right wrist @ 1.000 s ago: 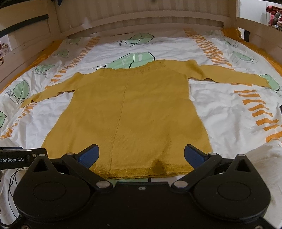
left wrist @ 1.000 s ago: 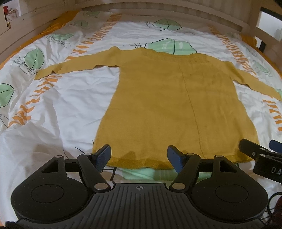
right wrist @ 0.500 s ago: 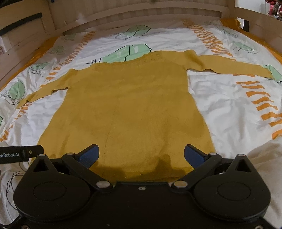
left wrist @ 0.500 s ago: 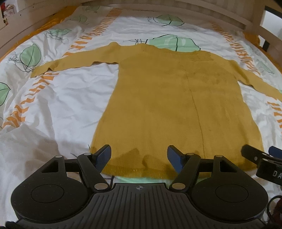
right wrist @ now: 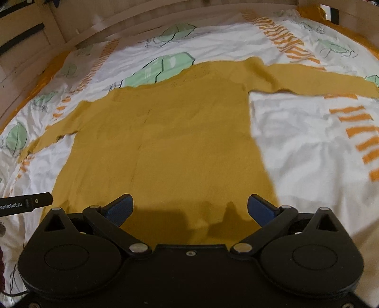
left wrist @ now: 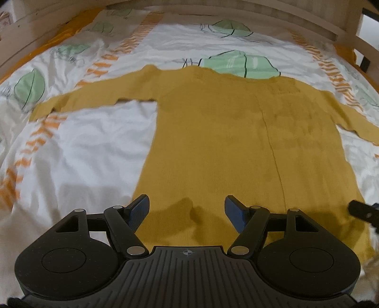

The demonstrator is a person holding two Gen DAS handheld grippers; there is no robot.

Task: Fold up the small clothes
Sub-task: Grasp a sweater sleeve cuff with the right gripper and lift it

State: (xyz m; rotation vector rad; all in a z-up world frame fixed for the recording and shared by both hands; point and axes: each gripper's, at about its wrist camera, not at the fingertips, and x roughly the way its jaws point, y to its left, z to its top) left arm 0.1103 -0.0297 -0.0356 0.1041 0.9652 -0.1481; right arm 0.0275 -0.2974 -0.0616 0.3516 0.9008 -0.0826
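A mustard-yellow long-sleeved knit top [left wrist: 232, 142] lies flat on the bed, neck away from me, both sleeves spread out sideways. It also shows in the right wrist view [right wrist: 170, 147]. My left gripper [left wrist: 187, 208] is open and empty, over the lower left part of the top near its hem. My right gripper [right wrist: 189, 208] is open and empty, over the lower right part of the top. The hem itself is hidden under both gripper bodies.
The bed has a white sheet [left wrist: 78, 151] with green leaf and orange stripe print. A wooden bed frame [left wrist: 260, 16] rings the far side and both sides. The right gripper's finger [left wrist: 362, 210] shows at the left view's right edge.
Both grippers have moved forward over the top's lower edge, so the hem has slipped out of sight beneath them. Both stay open.
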